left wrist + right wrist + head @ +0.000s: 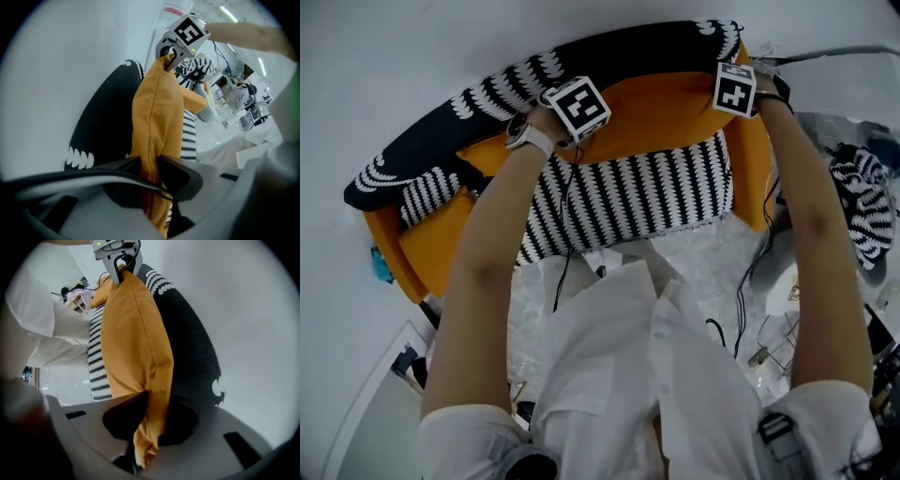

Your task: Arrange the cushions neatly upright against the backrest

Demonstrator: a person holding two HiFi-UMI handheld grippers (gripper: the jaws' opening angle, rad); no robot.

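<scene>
Seen from above, the marker cubes hide both sets of jaws, and a striped cushion (628,197) covers the orange cushion's (661,112) lower edge. The left gripper (152,171) and right gripper (147,420) each pinch a top corner of it, with plain fabric bunched between the narrow jaws. The black, white-scalloped backrest (609,56) is just behind the jaws.

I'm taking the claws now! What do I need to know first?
Left claw: shut on one top corner of the orange cushion.
Right claw: shut on the other top corner.
The cushion hangs upright just in front of the black backrest; the striped cushion sits in front of it.
Done: orange cushion brought to the backrest.
Left: rest it against the backrest, let go, then probably straighten the striped cushion.
</scene>
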